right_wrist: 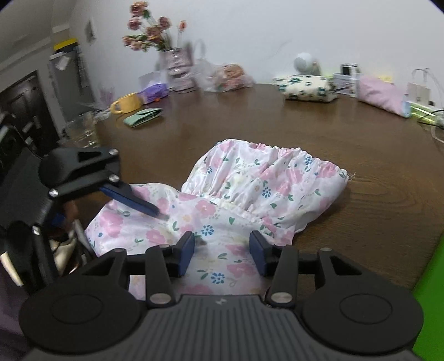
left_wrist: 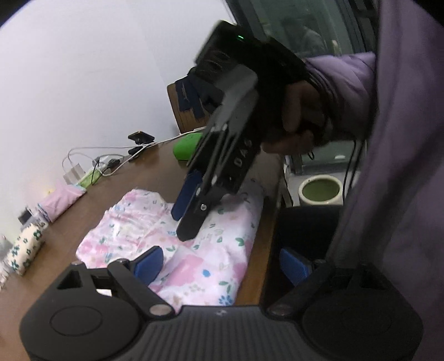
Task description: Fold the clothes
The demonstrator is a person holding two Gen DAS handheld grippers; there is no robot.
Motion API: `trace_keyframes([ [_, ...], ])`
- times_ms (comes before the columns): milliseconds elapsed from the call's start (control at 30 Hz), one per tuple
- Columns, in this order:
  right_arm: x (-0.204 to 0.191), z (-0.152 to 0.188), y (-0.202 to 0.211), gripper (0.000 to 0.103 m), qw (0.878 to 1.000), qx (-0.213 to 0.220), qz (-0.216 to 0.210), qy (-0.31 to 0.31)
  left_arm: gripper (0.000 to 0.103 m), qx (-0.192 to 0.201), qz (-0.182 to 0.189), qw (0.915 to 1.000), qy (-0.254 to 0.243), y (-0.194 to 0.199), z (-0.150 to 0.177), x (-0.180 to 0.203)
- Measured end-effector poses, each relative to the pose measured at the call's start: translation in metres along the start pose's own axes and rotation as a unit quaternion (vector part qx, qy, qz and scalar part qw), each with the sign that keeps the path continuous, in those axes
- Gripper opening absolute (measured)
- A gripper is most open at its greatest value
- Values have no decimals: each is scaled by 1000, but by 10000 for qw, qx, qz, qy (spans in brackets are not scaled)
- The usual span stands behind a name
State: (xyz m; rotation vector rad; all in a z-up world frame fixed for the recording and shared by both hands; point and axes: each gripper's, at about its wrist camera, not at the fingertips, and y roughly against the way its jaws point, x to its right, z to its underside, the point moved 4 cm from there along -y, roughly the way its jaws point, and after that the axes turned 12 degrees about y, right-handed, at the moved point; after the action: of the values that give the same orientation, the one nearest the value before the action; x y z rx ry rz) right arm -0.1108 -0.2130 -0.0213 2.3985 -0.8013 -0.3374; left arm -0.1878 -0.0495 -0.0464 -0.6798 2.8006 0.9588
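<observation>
Plain white wall (right_wrist: 277, 27) behind brown wooden table (right_wrist: 277, 119); dark window (left_wrist: 305, 25); wooden chair back (left_wrist: 183, 116)

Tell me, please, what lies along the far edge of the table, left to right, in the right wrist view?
Yellow cup → flower vase → plastic bag → flowered pouch → pink pouch.

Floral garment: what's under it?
The floral garment lies on the brown wooden table, which shows around it. Anything beneath the cloth itself is covered and cannot be seen.
</observation>
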Motion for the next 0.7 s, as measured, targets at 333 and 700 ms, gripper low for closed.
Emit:
trace_keyframes([
  [333,-28,3,14,46,9991,-305,-293,-40,88,23,-210,9992,-337,5,18,21],
  [700,-83,11,56,103,9795,361,-199,1972,86,125,496,9970,588,12,11,-8],
])
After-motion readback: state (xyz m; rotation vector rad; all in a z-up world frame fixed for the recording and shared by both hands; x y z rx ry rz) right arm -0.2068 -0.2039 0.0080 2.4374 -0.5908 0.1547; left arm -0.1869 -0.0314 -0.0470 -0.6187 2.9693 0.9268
